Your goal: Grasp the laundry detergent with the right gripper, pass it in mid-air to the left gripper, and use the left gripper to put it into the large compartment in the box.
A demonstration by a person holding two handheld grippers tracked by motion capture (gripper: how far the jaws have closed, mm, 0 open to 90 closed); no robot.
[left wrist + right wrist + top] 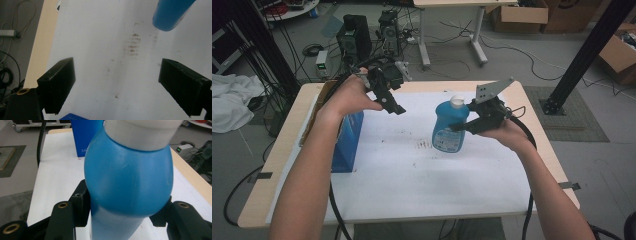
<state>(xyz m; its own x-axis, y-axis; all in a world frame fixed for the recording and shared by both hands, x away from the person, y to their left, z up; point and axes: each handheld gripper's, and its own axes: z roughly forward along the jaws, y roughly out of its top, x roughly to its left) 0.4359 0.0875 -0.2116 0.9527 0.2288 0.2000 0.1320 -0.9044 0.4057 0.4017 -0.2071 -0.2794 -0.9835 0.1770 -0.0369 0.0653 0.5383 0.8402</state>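
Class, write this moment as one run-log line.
right tongs: shut on blue bottle, lifted off table | left tongs: open, empty, above table | blue box: standing

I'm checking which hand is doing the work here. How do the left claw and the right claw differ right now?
The right claw is shut on the blue bottle, pads pressing its sides; the left claw stands wide open with nothing between its jaws. The right claw holds the bottle above the white table cover; the left claw hangs over the blue box. Both are black, hand-held and raised off the table.
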